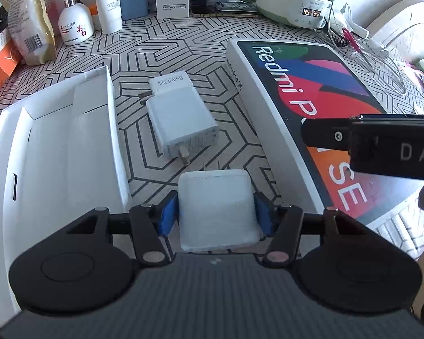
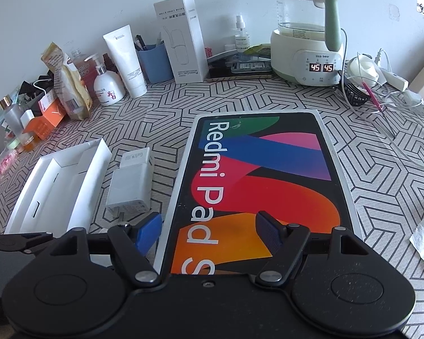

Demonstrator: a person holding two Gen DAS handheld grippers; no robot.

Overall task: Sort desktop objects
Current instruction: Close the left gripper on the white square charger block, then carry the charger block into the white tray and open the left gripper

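My left gripper (image 1: 216, 212) is shut on a white square block (image 1: 217, 212), its blue pads against both sides, held just above the patterned tablecloth. Two white charger plugs (image 1: 178, 118) lie ahead of it, between an open white box tray (image 1: 56, 147) on the left and the Redmi Pad SE box (image 1: 302, 107) on the right. My right gripper (image 2: 209, 231) is open and empty, hovering over the near end of the Redmi Pad SE box (image 2: 263, 180). The chargers (image 2: 132, 183) and the tray (image 2: 59, 186) lie to its left.
Along the back wall stand a lotion bottle (image 2: 107, 87), a white tube (image 2: 125, 59), a blue pen cup (image 2: 152, 62), a tall white carton (image 2: 181, 39) and an electric kettle (image 2: 308, 34). Cables and a power strip (image 2: 393, 90) lie at the back right.
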